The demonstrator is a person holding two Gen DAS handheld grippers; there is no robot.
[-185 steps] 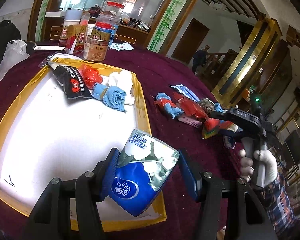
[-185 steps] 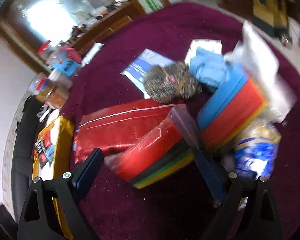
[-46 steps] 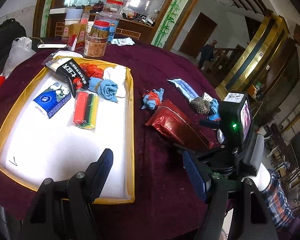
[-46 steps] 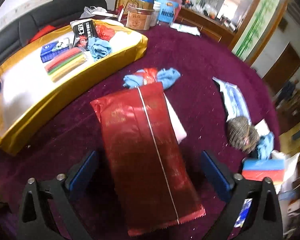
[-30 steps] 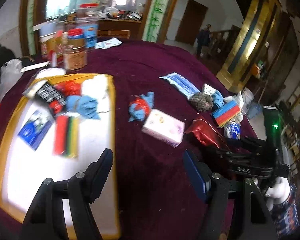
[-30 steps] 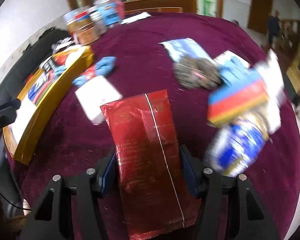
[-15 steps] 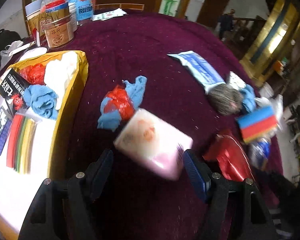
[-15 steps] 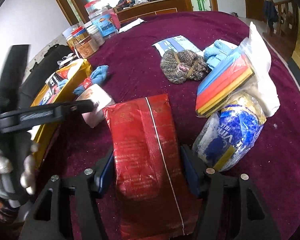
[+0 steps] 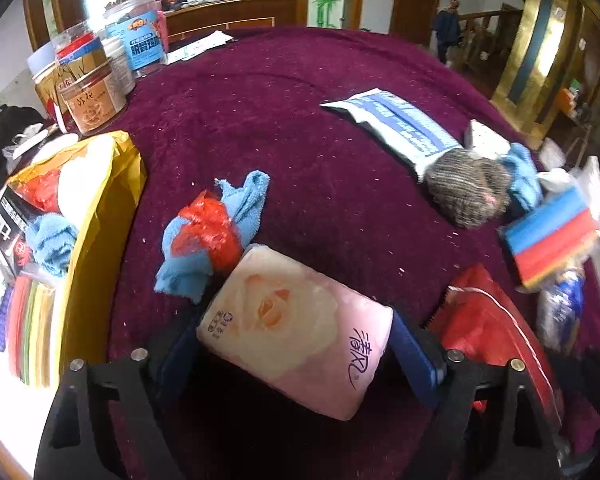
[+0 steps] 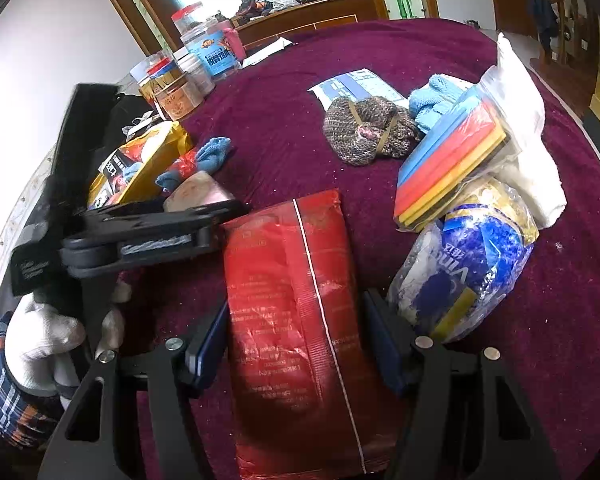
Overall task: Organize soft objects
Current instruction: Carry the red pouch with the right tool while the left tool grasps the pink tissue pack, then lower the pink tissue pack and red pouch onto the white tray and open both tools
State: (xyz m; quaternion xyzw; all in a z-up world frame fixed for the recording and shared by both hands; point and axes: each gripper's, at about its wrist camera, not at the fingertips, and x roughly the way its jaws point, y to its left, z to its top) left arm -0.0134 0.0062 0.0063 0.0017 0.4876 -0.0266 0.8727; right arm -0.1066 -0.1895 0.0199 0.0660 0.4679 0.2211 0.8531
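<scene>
Pink tissue pack [image 9: 296,340] clamped in left claw [image 9: 294,354]; right claw [image 10: 296,340] grips red pouch [image 10: 296,320].

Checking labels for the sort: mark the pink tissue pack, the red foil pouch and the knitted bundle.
pink tissue pack [image 9: 296,332], left wrist view, middle of its top face.
red foil pouch [image 10: 296,320], right wrist view, centre by the seam.
knitted bundle [image 10: 366,130], right wrist view, centre.
</scene>
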